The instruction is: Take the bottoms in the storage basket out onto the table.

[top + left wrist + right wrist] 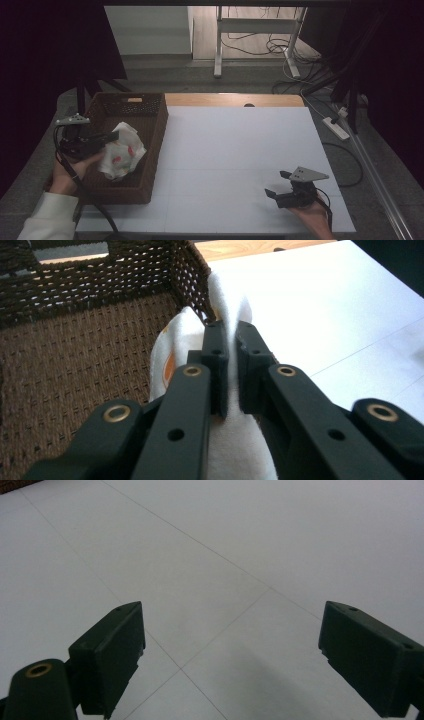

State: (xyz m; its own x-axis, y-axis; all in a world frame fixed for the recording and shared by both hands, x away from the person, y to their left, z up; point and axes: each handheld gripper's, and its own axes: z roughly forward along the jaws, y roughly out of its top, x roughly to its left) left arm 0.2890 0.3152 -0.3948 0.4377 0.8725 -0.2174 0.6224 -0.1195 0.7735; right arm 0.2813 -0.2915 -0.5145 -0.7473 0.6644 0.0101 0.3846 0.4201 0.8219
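Pinching white cloth in left hand-held gripper, over wicker basket

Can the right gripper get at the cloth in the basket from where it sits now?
Probably yes: the right gripper is open over bare white table, but the cloth lies behind the basket wall, clamped by the left gripper.

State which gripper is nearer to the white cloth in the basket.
Left. The left gripper is shut on the white cloth inside the basket; the right gripper hovers open, far across the table.
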